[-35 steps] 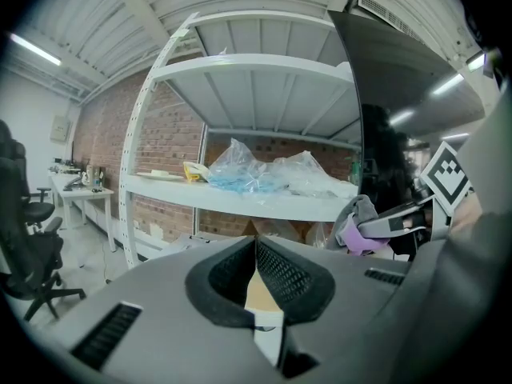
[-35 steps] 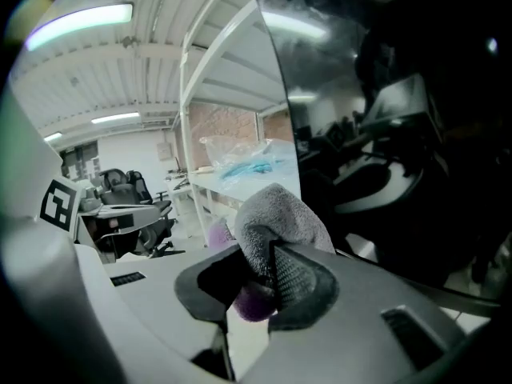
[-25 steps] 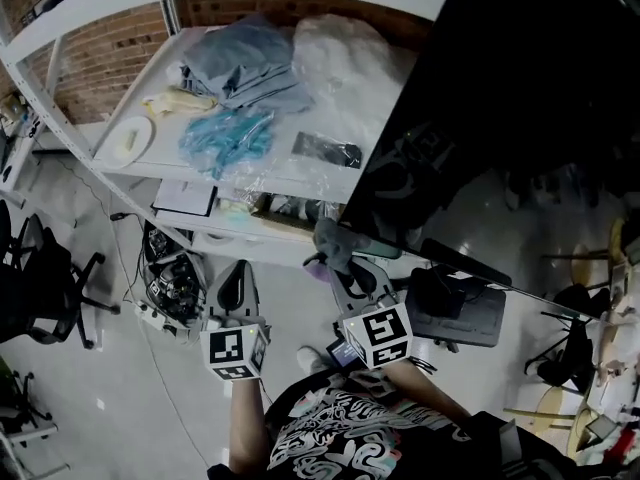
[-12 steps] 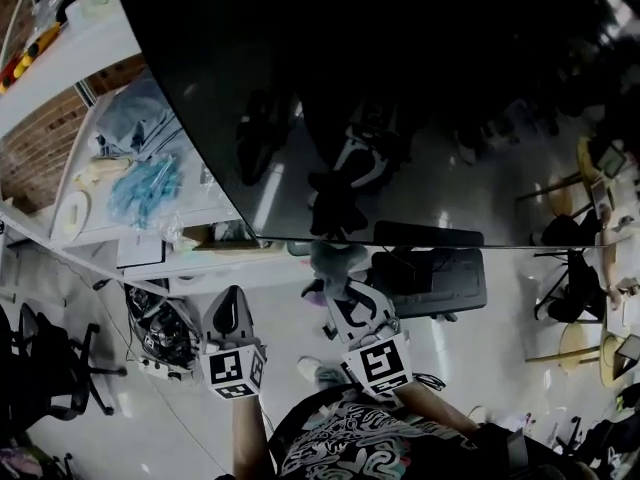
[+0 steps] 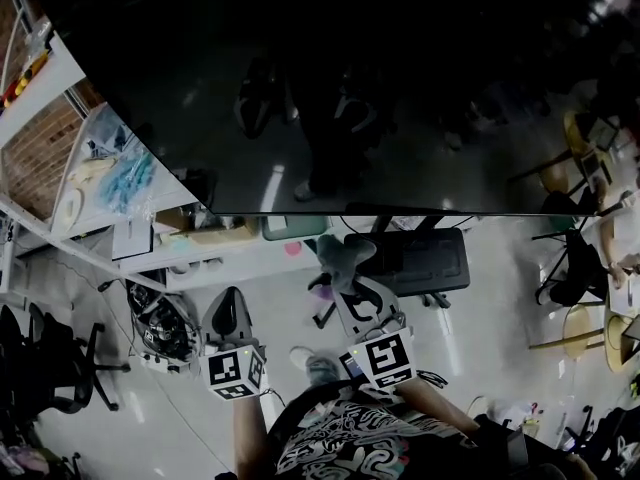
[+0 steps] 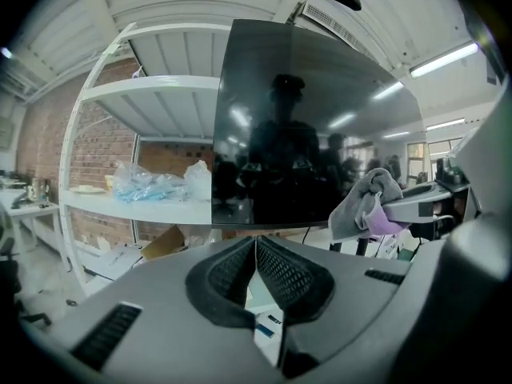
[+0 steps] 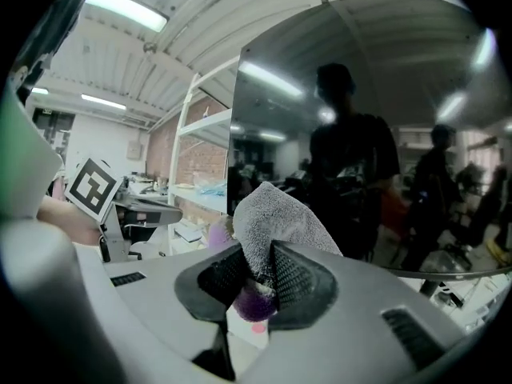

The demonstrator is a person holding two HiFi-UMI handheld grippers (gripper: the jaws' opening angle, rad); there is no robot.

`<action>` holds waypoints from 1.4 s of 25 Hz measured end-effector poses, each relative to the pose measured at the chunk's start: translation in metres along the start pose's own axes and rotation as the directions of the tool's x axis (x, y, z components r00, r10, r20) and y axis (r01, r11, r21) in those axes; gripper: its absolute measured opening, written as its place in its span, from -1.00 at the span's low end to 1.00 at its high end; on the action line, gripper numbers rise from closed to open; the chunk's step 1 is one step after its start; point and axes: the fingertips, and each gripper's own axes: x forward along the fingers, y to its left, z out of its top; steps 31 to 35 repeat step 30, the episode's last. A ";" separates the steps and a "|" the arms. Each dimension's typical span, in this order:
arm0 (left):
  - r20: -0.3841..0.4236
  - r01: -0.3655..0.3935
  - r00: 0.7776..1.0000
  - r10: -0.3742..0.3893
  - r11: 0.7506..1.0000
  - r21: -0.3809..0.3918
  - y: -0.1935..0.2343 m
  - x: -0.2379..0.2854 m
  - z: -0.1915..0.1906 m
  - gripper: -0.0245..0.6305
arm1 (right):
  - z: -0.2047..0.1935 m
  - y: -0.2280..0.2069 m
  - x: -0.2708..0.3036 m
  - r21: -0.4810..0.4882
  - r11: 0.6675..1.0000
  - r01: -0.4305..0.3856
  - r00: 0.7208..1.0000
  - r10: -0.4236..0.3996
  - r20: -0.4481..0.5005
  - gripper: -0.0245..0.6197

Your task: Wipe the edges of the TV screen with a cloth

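Observation:
The large dark TV screen point(image 5: 380, 98) fills the upper head view, and its bottom edge runs across the middle. My right gripper point(image 5: 348, 280) is shut on a grey cloth point(image 5: 338, 252), held just under that edge, right of the lower-left corner. I cannot tell whether the cloth touches the edge. In the right gripper view the cloth point(image 7: 276, 218) bulges out between the jaws of my right gripper point(image 7: 258, 266), in front of the TV screen point(image 7: 360, 134). My left gripper point(image 5: 228, 306) hangs lower left, shut on nothing; in its own view the left gripper point(image 6: 256, 246) has its pads meeting.
A white shelf rack point(image 5: 70, 78) stands left of the TV, with blue plastic bags point(image 5: 125, 180) and a plate on it. The dark TV stand base point(image 5: 425, 263) sits under the screen. Cables and boxes point(image 5: 160, 318) lie under the rack. Chairs stand at the far left and right.
The head view has swung up, so the TV now fills the top. The right gripper with the cloth has moved from the screen's lower-left corner rightward along the bottom edge. The left gripper has barely moved.

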 end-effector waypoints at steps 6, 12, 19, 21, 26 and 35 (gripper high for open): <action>0.013 0.011 1.000 -0.011 0.999 0.035 -0.051 -0.032 0.000 -0.86 | -0.011 -0.014 -0.055 0.007 1.000 0.015 1.000 -0.015 0.020 -0.63; 0.031 0.028 0.999 -0.029 0.998 0.049 -0.082 -0.056 -0.001 -0.86 | -0.021 -0.020 -0.095 0.016 0.999 0.030 0.999 -0.031 0.044 -0.64; 0.050 0.046 0.998 -0.050 0.997 0.066 -0.100 -0.078 -0.001 -0.86 | -0.028 -0.014 -0.122 0.052 0.998 0.031 0.998 -0.034 0.052 -0.64; 0.057 0.051 0.997 -0.055 0.996 0.070 -0.103 -0.084 0.000 -0.86 | -0.029 -0.011 -0.127 0.061 0.998 0.029 0.998 -0.032 0.052 -0.64; 0.064 0.062 0.996 -0.066 0.996 0.068 -0.106 -0.097 0.000 -0.86 | -0.027 0.000 -0.135 0.063 0.998 0.020 0.998 -0.024 0.058 -0.64; 0.062 0.080 0.994 -0.084 0.995 0.066 -0.107 -0.107 -0.001 -0.86 | -0.025 0.007 -0.143 0.055 0.998 0.021 0.997 -0.025 0.071 -0.64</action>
